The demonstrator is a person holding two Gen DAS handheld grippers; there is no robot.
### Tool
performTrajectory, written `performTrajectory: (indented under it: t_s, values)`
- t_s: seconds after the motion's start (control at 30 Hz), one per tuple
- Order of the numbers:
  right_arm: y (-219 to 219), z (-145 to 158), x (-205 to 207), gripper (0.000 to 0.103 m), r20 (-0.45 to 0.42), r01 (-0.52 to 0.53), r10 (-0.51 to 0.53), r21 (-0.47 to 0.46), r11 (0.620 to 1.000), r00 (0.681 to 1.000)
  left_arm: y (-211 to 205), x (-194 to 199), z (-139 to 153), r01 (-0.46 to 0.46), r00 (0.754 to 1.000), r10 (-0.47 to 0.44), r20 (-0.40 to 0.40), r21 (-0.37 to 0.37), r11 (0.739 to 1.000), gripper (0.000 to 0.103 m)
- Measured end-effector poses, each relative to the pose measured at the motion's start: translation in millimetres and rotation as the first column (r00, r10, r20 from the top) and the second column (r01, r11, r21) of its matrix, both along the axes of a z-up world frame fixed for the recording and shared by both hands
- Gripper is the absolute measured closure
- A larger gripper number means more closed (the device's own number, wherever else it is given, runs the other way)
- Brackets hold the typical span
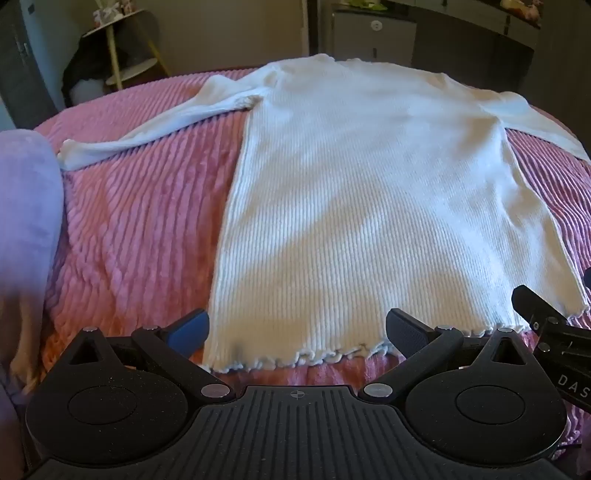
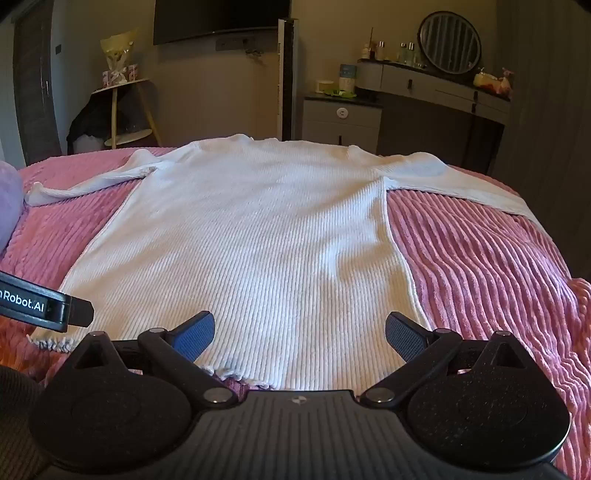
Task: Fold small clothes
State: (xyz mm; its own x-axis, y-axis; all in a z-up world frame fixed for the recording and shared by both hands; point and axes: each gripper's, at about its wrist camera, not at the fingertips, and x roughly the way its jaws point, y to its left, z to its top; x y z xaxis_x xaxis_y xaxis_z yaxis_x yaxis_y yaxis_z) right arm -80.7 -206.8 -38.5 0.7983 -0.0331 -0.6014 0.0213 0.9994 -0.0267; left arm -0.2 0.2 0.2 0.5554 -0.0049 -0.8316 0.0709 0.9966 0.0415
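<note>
A white ribbed long-sleeved top point(image 1: 362, 206) point(image 2: 258, 251) lies flat on a pink ribbed blanket point(image 1: 140, 229) point(image 2: 480, 266), its frilled hem nearest me and both sleeves spread out to the sides. My left gripper point(image 1: 297, 328) hovers open over the hem's left part, nothing between its fingers. My right gripper point(image 2: 300, 332) stands open above the hem's right part, also with nothing in it. A finger of the right gripper point(image 1: 535, 310) shows at the right edge of the left wrist view. The left gripper's finger point(image 2: 70, 310) shows at the left edge of the right wrist view.
A lilac pillow point(image 1: 26, 206) point(image 2: 7, 199) sits at the bed's left. Beyond the bed stand a small round side table point(image 2: 125, 107), a grey cabinet point(image 2: 341, 118), a dresser with a round mirror point(image 2: 448, 42) and a wall-mounted screen point(image 2: 221, 18).
</note>
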Motion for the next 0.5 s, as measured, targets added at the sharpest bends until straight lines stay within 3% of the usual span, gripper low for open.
performTrajectory:
  t_s: [0.5]
  values:
    - [-0.9, -0.2, 0.3, 0.004, -0.002, 0.002, -0.002, -0.001, 1.000, 1.000, -0.7, -1.2, 1.4, -0.001, 1.000, 0.001, -0.001, 0.011, 1.000, 0.000]
